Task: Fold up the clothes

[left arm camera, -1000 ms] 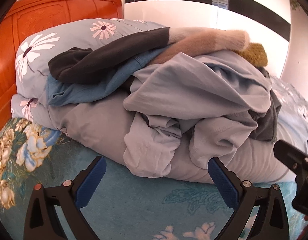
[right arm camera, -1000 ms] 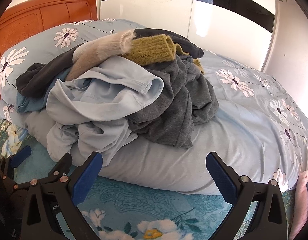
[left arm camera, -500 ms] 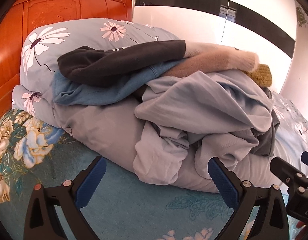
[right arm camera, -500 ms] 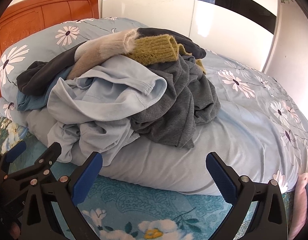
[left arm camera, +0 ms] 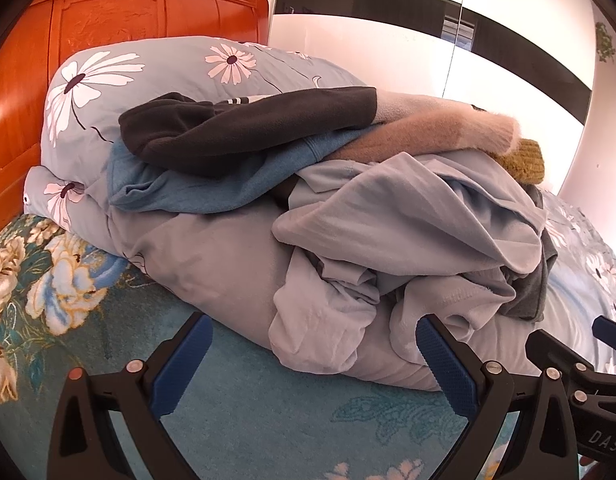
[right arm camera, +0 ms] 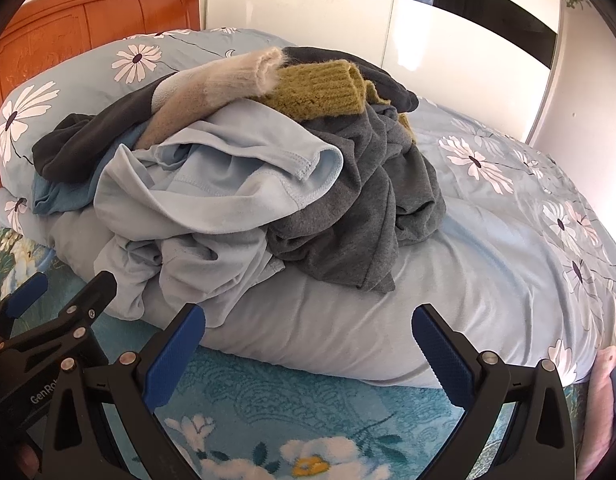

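Moved my left tongs [left arm camera: 310, 360] closer to clothes heap [right arm camera: 244, 176]; right tongs [right arm camera: 308, 350] too. Both spread wide, empty. Risk: tangled garments dragging neighbours off duvet [right arm camera: 488, 272].

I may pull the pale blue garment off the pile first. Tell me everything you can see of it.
The pale blue garment is thin, smooth, jersey-like cloth, crumpled and unfolded at the front of the pile. A stitched hem curls open at its upper right edge. It lies on the quilt, its lower folds hanging down the quilt's front. The grey sweatshirt touches its right side; the tan fuzzy sweater and mustard knit rest above it. Neither pair of tongs touches it.
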{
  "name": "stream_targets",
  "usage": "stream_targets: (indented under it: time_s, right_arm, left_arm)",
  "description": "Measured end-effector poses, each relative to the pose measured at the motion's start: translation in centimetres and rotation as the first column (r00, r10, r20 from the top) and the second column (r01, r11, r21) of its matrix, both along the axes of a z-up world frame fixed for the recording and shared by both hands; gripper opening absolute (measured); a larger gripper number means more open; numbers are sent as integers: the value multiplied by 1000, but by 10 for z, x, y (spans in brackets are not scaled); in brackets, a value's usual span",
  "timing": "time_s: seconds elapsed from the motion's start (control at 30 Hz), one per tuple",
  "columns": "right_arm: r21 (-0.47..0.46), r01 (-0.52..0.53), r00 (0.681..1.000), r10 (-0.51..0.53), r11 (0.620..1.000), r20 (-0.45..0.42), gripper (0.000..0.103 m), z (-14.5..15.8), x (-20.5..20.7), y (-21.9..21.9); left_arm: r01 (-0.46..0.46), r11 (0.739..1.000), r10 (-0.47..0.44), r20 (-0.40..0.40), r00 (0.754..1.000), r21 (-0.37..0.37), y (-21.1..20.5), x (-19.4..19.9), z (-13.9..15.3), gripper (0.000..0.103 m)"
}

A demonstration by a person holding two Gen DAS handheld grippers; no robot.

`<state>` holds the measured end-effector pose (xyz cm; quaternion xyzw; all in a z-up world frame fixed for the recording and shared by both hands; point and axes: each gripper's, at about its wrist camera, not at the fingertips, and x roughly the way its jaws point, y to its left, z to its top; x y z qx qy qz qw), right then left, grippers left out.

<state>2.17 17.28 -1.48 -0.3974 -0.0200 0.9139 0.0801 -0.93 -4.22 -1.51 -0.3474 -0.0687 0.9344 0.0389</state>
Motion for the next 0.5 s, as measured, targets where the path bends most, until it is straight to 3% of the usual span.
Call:
stream_targets:
  time_s: [0.17, 0.3, 0.43, 0.5]
  right_arm:
    - [90, -69, 992, 77, 994, -96, 103, 44, -26, 4]
    - [165, -128, 976, 153, 978, -153, 103, 83, -58, 5]
    - [220, -240, 958, 267, 945, -101, 103, 107, -110, -19]
    - [239, -358, 926, 377, 903, -36, 103, 103, -131, -48]
  left_arm:
    - [-6, 1000, 6, -20, 1000, -6, -5, 3, 3, 103]
    - [-38, 999, 39, -37, 999, 31, -13, 4, 8, 103]
    - [-59, 996, 61, -36, 997, 66, -21, 5, 12, 103]
    - [-68, 995, 70, -32, 997, 67, -26, 5, 13, 103]
